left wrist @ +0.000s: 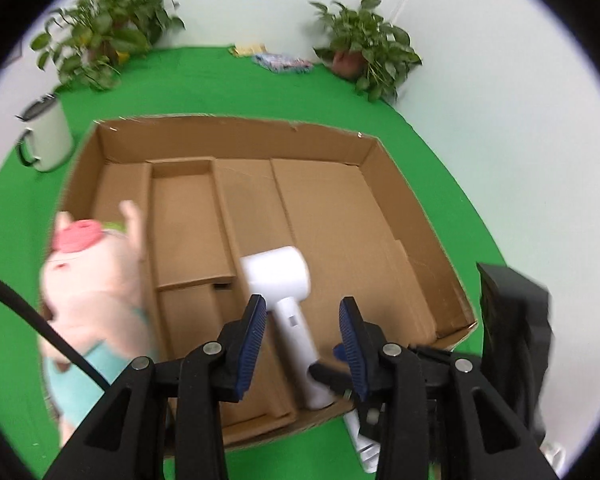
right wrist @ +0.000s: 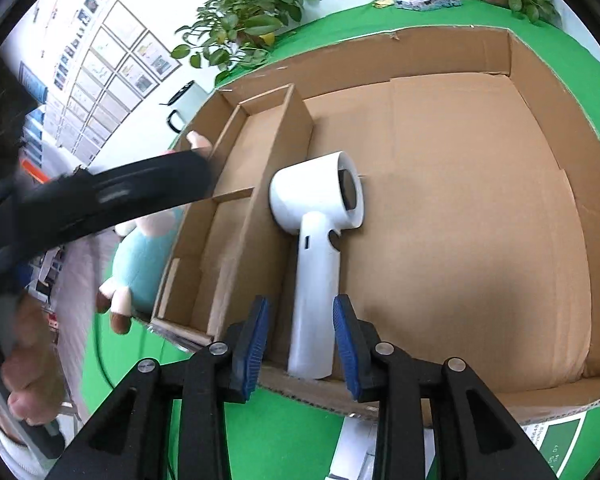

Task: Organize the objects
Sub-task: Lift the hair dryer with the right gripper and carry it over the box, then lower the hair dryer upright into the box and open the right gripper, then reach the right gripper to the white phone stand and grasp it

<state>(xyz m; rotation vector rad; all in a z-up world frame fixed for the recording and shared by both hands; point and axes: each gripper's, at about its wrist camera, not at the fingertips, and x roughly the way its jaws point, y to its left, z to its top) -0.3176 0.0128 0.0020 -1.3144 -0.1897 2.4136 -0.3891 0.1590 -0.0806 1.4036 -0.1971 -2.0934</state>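
A white hair dryer (left wrist: 286,304) lies in the big compartment of a cardboard box (left wrist: 236,136), next to the dividers; it also shows in the right wrist view (right wrist: 316,240). My right gripper (right wrist: 302,340) is open, its blue pads either side of the dryer's handle end without gripping it. My left gripper (left wrist: 304,344) is open and empty, hovering above the box's near edge. The right gripper's tips (left wrist: 340,364) show in the left view at the handle. A pink plush pig (left wrist: 96,292) in a teal outfit stands outside the box's left wall, also in the right view (right wrist: 144,256).
A white mug (left wrist: 46,136) stands left of the box on the green cloth. Two potted plants (left wrist: 104,28) (left wrist: 364,44) and small packets (left wrist: 280,60) sit at the back. White paper (left wrist: 364,440) lies by the near edge. A black object (left wrist: 516,328) is at right.
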